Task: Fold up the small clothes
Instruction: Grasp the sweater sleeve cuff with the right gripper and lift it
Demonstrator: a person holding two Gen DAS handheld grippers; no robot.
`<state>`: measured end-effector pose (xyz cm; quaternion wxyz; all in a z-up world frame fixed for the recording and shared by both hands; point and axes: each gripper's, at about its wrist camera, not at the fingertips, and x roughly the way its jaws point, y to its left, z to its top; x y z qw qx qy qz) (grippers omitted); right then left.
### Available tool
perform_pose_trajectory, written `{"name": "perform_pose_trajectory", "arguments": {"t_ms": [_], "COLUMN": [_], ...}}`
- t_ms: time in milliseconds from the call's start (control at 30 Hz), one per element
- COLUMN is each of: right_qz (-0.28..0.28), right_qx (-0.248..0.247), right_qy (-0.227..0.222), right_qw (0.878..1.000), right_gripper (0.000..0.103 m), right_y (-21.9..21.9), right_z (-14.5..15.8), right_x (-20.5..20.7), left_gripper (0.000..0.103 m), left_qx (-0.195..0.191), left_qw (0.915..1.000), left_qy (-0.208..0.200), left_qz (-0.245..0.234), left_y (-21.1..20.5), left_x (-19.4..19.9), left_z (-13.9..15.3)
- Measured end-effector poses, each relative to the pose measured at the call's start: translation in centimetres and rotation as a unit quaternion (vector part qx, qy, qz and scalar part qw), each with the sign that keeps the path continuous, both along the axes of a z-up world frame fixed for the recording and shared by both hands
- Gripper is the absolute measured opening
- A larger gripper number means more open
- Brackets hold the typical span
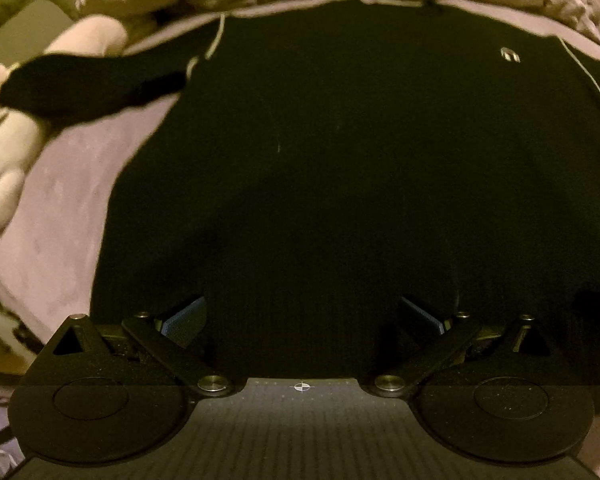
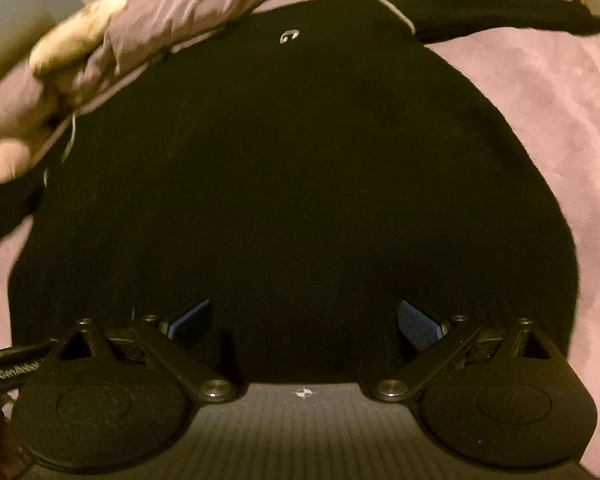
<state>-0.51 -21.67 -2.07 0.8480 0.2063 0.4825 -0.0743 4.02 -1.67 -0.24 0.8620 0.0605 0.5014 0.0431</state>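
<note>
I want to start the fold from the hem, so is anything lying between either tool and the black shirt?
Nothing visible does. The black shirt lies spread flat on the pink bedding, and both the left tool and right tool are open right over its near edge. The plush toy sits off by one sleeve.

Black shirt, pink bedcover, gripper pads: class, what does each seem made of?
Black shirt: matte fabric, probably a knit; faint ribbing near the hem. Pink bedcover: soft, slightly fuzzy cloth. Gripper pads: blue, finely textured, likely rubber.
</note>
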Motion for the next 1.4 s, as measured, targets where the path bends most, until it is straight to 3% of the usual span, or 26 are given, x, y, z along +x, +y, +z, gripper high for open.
{"name": "perform_pose_trajectory", "arguments": {"t_ms": [100,267,400,467,533,567,633,700,767,800,833,900,1000,1033,1067,1100,1233,1267,1333,1367,1400], "right_qz": [0.016,0.033,0.076,0.054,0.013,-0.011,-0.092,-0.175,-0.261,-0.3,-0.34,-0.408,-0.481,-0.494,-0.501,-0.507,-0.497,-0.492,-0.482,-0.479,-0.477], "right_qx": [0.006,0.04,0.052,0.103,0.151,0.156,0.121,0.089,0.081,0.093,0.104,0.134,0.154,0.163,0.167,0.163,0.138,0.134,0.143,0.149,0.143], "right_qy": [-0.007,-0.037,0.002,0.001,-0.037,-0.065,-0.117,-0.16,-0.149,-0.139,-0.131,-0.147,-0.194,-0.211,-0.214,-0.206,-0.199,-0.201,-0.195,-0.192,-0.189], "right_qw": [1.0,0.998,0.996,0.993,0.988,0.986,0.981,0.968,0.95,0.939,0.925,0.891,0.841,0.828,0.822,0.821,0.833,0.836,0.842,0.843,0.846], "right_gripper": [0.099,0.099,0.099,0.097,0.094,0.094,0.095,0.095,0.093,0.085,0.065,0.048,0.052,0.068,0.078,0.08,0.079,0.074,0.022,0.015,0.014], "right_y": [-0.4,-1.6,-2.5,-4.6,-8.5,-10.8,-16.6,-23.3,-29.5,-32.7,-35.7,-40.5,-44.7,-46.0,-46.7,-47.4,-49.0,-49.1,-48.8,-49.1,-49.1], "right_z": [-0.9,-1.1,-0.4,0.8,2.6,3.6,5.4,5.2,3.2,1.9,0.6,-1.1,-1.9,-2.1,-2.5,-2.9,-2.6,-2.2,-1.7,-1.2,-0.4], "right_x": [-0.1,-1.4,-0.2,0.7,1.7,2.1,3.4,5.0,6.7,7.5,8.1,8.7,8.6,8.6,8.8,9.3,11.2,11.6,11.8,11.9,12.3], "left_gripper": [0.103,0.103,0.103,0.103,0.103,0.103,0.103,0.103,0.103,0.103,0.103,0.103,0.103,0.103,0.103,0.103,0.103,0.103,0.103,0.103,0.103], "left_qx": [-0.036,-0.034,-0.029,-0.021,-0.04,-0.048,-0.059,-0.068,-0.07,-0.072,-0.071,-0.068,-0.074,-0.076,-0.075,-0.074,-0.068,-0.067,-0.066,-0.068,-0.07], "left_qw": [0.9991,0.9987,0.9968,0.9959,0.9961,0.996,0.9958,0.9957,0.9957,0.9956,0.9957,0.9959,0.995,0.9944,0.9941,0.9939,0.993,0.9929,0.9925,0.9922,0.992], "left_qy": [0.02,0.011,-0.001,0.006,0.013,0.016,0.031,0.042,0.048,0.049,0.051,0.058,0.065,0.069,0.072,0.073,0.075,0.076,0.079,0.081,0.083], "left_qz": [-0.009,-0.035,-0.075,-0.087,-0.078,-0.074,-0.062,-0.048,-0.039,-0.035,-0.031,-0.017,0.011,0.023,0.03,0.037,0.06,0.063,0.066,0.065,0.064], "left_y": [-1.4,-4.7,-7.2,-8.0,-7.7,-7.4,-7.0,-6.7,-6.5,-6.5,-6.5,-6.3,-6.1,-6.1,-6.1,-6.3,-6.8,-6.9,-7.0,-6.9,-6.7], "left_x": [2.1,4.6,7.5,8.2,9.7,9.8,10.2,10.3,10.4,10.4,10.4,11.1,11.5,11.7,11.8,11.8,12.4,12.5,12.6,12.7,12.7], "left_z": [-0.8,-2.4,-2.7,-3.0,-2.5,-2.4,-2.7,-3.0,-2.6,-2.5,-2.3,-2.3,-2.3,-2.4,-2.5,-2.5,-2.5,-2.4,-2.4,-2.3,-2.1]}}
